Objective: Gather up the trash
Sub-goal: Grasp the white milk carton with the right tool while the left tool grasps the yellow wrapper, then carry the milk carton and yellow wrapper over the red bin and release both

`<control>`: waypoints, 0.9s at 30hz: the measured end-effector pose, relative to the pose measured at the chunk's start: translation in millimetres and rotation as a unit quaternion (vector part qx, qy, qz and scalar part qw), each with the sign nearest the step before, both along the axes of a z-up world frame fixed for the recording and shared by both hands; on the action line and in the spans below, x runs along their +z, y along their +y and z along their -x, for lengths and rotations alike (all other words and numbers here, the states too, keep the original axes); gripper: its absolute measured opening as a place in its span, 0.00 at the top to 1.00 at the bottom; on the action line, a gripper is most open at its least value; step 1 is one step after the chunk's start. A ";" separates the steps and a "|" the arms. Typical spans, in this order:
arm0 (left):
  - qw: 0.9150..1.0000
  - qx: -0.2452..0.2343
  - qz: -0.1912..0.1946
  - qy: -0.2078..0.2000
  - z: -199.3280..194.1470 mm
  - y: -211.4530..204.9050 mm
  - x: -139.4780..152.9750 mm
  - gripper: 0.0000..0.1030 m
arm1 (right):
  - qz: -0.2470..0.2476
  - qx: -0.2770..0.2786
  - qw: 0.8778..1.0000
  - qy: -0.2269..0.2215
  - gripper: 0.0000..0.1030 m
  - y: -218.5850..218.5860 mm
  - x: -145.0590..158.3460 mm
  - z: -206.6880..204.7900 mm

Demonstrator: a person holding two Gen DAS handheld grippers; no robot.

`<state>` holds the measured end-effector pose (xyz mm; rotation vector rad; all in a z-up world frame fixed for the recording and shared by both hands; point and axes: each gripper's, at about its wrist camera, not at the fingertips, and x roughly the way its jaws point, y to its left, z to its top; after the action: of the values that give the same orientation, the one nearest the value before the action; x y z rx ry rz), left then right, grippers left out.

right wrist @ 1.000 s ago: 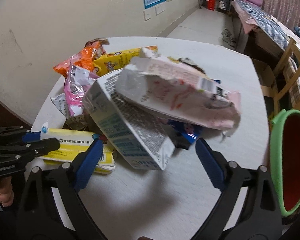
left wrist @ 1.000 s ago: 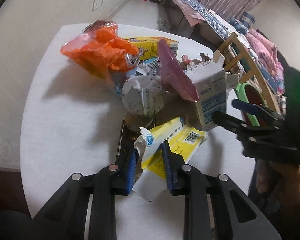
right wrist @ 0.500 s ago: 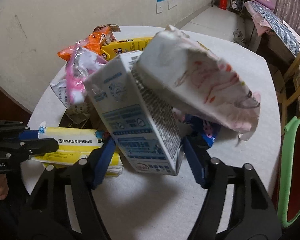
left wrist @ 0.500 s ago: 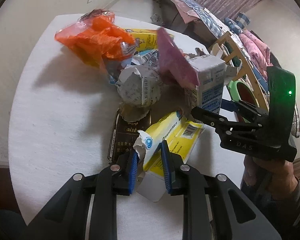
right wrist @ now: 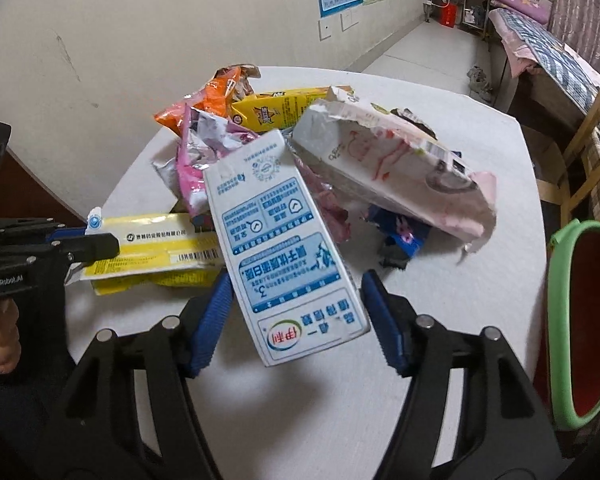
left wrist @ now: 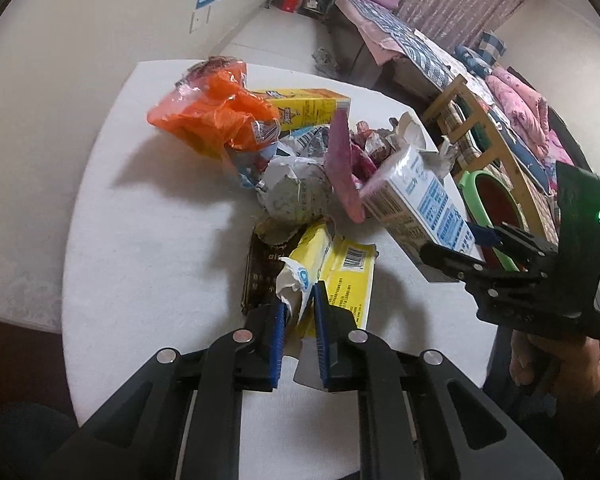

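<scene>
On the round white table (left wrist: 148, 240), the left gripper (left wrist: 300, 332) is closing on the torn yellow wrapper (left wrist: 340, 280), while the right gripper (right wrist: 296, 312), its jaws closing too, now clamps the white-and-blue milk carton (right wrist: 284, 256) and tilts it off the pile at frame centre, so both pieces look ready for the green-rimmed bin (right wrist: 560, 320).

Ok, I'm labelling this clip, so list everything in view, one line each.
Milk carton: one, white and blue, between the right gripper's pads, lifted.
Yellow wrapper: one, yellow, table's near side, in the left gripper.
Orange bag: one, orange, far side of the pile.
Yellow box: one, behind the orange bag.
Pink-printed paper bag: one, white, atop the pile.
Table: one, white, round.
Bin: one, green rim, red inside, right of the table.
Left gripper: closing on the wrapper.
Right gripper: closing on the carton.
</scene>
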<state>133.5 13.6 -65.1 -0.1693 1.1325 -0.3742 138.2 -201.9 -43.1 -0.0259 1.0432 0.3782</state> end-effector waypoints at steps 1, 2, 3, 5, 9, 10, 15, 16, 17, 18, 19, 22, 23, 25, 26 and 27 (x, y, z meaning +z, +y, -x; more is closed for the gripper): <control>1.000 0.001 -0.002 -0.003 3.9 0.0 2.0 0.90 | -0.001 -0.001 1.000 0.001 0.38 -0.6 1.4 3.6; 1.000 0.000 -0.004 -0.005 6.4 -0.2 3.4 0.90 | -0.002 -0.001 1.000 0.002 0.38 -0.8 2.7 7.2; 1.000 0.000 -0.006 -0.007 9.1 -1.0 5.4 0.90 | -0.001 -0.001 1.000 0.002 0.38 -0.9 3.9 10.9; 1.000 0.001 -0.011 -0.010 14.4 -3.4 9.0 0.92 | 0.001 -0.003 1.000 0.003 0.38 -0.9 5.6 17.0; 1.000 0.002 -0.013 -0.016 21.9 -5.8 15.8 0.94 | -0.001 -0.007 1.000 0.000 0.39 -2.6 13.2 28.6; 1.000 0.002 -0.015 -0.018 24.1 -5.4 17.5 0.95 | -0.002 -0.009 1.000 -0.001 0.39 -4.2 14.6 30.2; 1.000 0.004 -0.020 -0.022 30.1 -7.7 24.8 0.95 | -0.004 -0.011 1.000 -0.002 0.39 -5.8 18.4 41.9; 1.000 0.004 -0.020 -0.024 30.4 -8.9 26.5 0.95 | -0.005 -0.011 1.000 -0.003 0.39 -6.8 19.8 44.6; 0.999 0.004 -0.021 -0.026 31.2 -9.3 28.6 0.95 | -0.007 -0.013 1.000 -0.005 0.39 -7.5 21.5 46.8; 0.999 0.003 -0.021 -0.028 31.9 -9.9 31.4 0.95 | -0.009 -0.014 1.000 -0.007 0.39 -10.1 23.2 48.8; 0.999 0.002 -0.021 -0.030 31.2 -10.6 33.4 0.95 | -0.012 -0.016 1.000 -0.010 0.39 -11.9 26.3 51.2; 0.999 0.000 -0.027 -0.041 33.0 -14.6 42.4 0.95 | -0.019 -0.023 0.999 -0.019 0.39 -17.0 34.4 53.9; 0.999 -0.001 -0.027 -0.043 33.1 -16.1 45.0 0.95 | -0.020 -0.026 0.999 -0.022 0.39 -19.0 36.4 53.8; 0.998 -0.005 -0.028 -0.048 32.7 -21.4 50.4 0.95 | -0.023 -0.032 0.999 -0.026 0.39 -23.5 39.5 54.4; 0.998 -0.007 -0.029 -0.050 32.2 -23.8 52.9 0.95 | -0.024 -0.035 0.999 -0.026 0.39 -25.7 40.3 54.3; 0.998 -0.009 -0.029 -0.052 31.5 -27.2 55.4 0.95 | -0.024 -0.039 0.999 -0.027 0.39 -28.1 41.3 54.0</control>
<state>102.0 -13.6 -9.7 -0.0873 1.0417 -0.3611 84.2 -230.0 -1.8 0.0479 0.9786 0.3309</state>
